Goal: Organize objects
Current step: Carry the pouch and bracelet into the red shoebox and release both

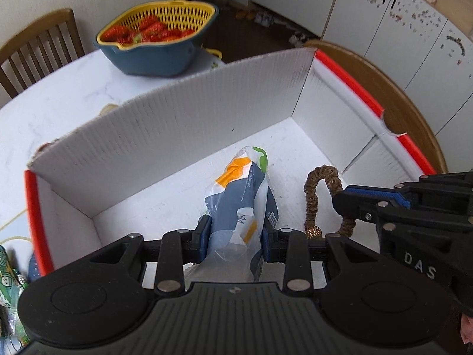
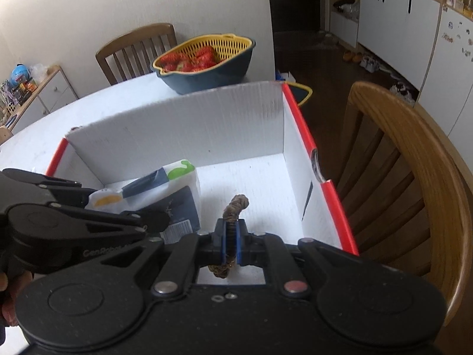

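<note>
Nearest, our left tongs (image 1: 236, 233) clamp the packet (image 1: 241, 195) and our right tongs (image 2: 232, 244) clamp the brown scrunchie (image 2: 236, 204), both over the white box (image 1: 165, 136). Farther, strawberries (image 1: 147, 31) sit on the desk (image 1: 59, 109). Releasing high could bounce either out.

Left hand-held gripper (image 1: 236, 233) clamped on a grey-and-orange plastic packet (image 1: 241, 204) over the white red-edged box (image 1: 165, 136), right hand-held gripper (image 1: 340, 204) pinching a brown scrunchie (image 1: 313, 195) beside it, strawberry colander (image 1: 156, 41) on the worktop (image 1: 59, 109) behind.
</note>
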Demonstrator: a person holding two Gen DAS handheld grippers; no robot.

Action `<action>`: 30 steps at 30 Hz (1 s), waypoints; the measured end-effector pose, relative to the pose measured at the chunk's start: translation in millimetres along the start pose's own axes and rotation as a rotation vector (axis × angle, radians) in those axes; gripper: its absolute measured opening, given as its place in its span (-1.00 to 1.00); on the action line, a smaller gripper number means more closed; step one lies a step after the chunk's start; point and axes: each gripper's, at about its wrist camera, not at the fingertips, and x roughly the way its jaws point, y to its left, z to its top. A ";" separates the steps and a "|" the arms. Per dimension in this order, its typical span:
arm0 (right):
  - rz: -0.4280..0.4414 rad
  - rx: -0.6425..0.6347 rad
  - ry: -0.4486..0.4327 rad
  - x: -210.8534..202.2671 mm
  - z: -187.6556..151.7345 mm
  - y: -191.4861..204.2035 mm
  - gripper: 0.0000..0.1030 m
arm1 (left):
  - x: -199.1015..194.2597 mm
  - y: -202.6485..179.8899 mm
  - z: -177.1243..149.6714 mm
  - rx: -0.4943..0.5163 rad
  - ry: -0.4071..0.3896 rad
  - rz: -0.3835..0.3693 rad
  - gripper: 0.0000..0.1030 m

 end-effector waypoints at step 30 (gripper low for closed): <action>-0.028 -0.061 0.029 -3.9 -1.6 5.7 -0.20 | -16.8 11.0 -1.6 0.003 -0.001 -0.054 0.17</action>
